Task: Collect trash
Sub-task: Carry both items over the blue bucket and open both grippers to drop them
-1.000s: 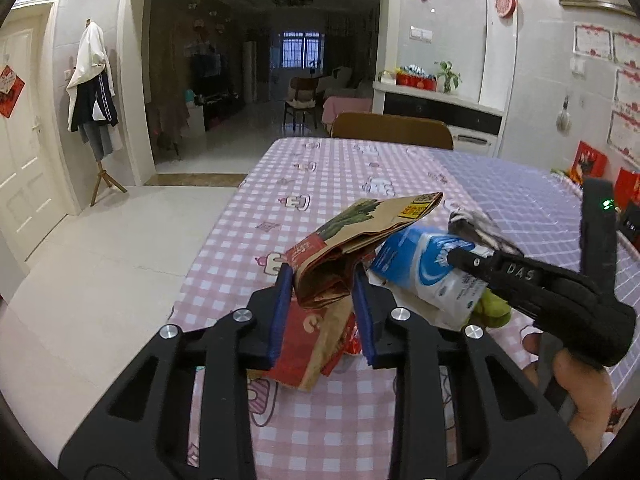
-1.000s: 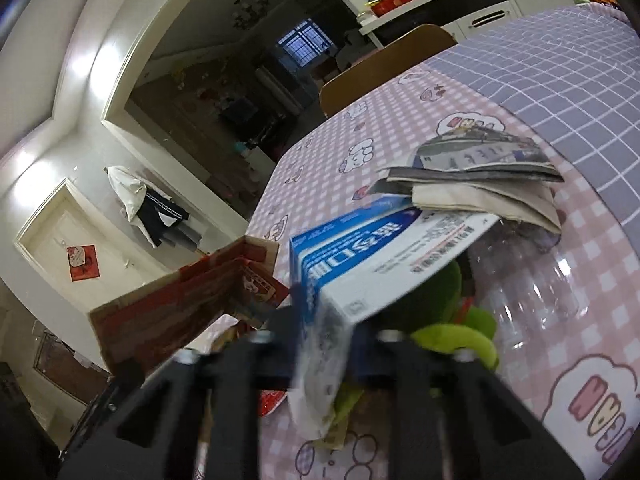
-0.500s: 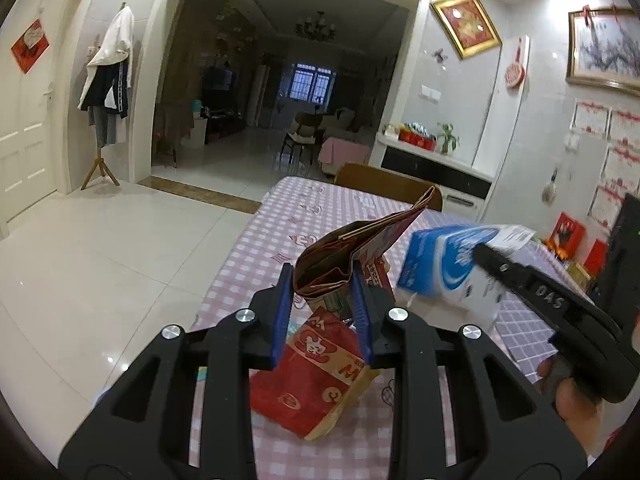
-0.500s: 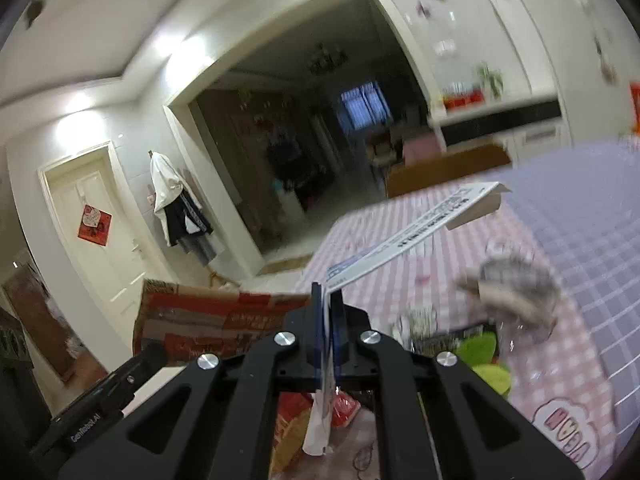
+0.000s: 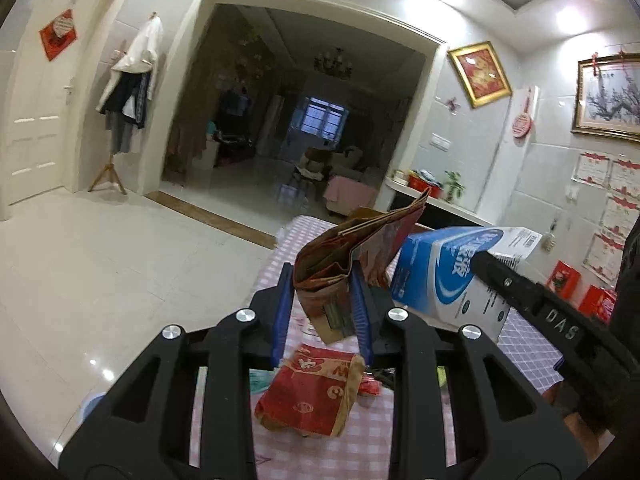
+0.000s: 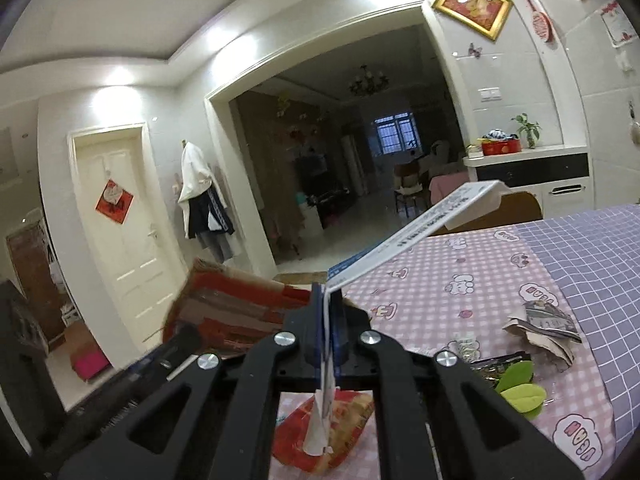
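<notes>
My left gripper is shut on a folded red and brown cardboard pack, lifted above the checked table. My right gripper is shut on a flattened blue and white carton, seen edge-on; the same carton shows its blue face in the left wrist view, just right of the cardboard pack. Below both lies a red snack wrapper on the pink cloth. The cardboard pack also appears left of the right gripper.
Crumpled grey paper, green scraps and a dark foil wrapper lie on the table to the right. A wooden chair stands at the far end. Tiled floor spreads left, with a coat stand.
Both grippers have risen from the table with their trash and rolled more level. The carton, flat-faced before, now shows edge-on in the right gripper. The room beyond has come into view.
</notes>
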{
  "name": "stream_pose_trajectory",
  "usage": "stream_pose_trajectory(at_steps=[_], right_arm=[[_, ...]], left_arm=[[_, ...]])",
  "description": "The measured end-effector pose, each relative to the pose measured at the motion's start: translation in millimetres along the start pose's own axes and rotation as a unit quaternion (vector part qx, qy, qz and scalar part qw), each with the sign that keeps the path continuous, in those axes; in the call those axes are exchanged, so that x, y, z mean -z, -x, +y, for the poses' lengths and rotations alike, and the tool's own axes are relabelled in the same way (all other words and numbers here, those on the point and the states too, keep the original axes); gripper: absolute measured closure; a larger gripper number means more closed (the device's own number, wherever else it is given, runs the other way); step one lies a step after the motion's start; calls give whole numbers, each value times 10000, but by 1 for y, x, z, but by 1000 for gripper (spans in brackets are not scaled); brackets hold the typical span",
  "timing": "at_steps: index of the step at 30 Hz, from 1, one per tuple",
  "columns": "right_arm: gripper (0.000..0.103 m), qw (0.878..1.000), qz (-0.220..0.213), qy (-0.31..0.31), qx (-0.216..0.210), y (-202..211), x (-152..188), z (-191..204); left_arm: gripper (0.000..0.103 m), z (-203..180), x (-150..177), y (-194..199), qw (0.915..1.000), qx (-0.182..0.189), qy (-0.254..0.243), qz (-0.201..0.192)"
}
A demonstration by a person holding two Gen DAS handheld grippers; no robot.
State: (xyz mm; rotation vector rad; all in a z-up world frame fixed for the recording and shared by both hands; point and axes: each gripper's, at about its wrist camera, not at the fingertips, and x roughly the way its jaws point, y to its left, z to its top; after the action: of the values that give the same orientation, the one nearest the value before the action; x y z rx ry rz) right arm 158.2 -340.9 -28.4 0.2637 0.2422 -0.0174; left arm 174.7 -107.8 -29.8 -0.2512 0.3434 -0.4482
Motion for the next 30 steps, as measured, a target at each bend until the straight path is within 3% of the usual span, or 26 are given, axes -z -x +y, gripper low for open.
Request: stream_pose_trajectory(at_steps=[6, 12, 16, 20, 26, 30], right_arm=[[98, 9962, 473, 46, -736, -26, 21, 52], [98, 9808, 1022, 274, -1635, -61, 54, 136], [98, 9642, 1613, 458, -2055, -94, 93, 194], [98, 9414, 2430, 748, -2216, -138, 161, 248], [98, 9031, 3717, 1008, -1901, -210, 288, 286], [98, 8888, 4200, 1116, -1457, -248, 352, 284]], left_arm=[[76, 49, 0, 23, 9972, -712, 176, -142], [76, 124, 1, 53, 9852, -1609, 510, -299], [76, 187, 18, 58, 9689, -2364, 731, -36], [76, 259, 61, 40, 9443, -3080, 995, 591], [76, 358, 149, -19, 9072, -3386, 1677, 1851], [76, 402, 196, -51, 8908, -3301, 2008, 2391]])
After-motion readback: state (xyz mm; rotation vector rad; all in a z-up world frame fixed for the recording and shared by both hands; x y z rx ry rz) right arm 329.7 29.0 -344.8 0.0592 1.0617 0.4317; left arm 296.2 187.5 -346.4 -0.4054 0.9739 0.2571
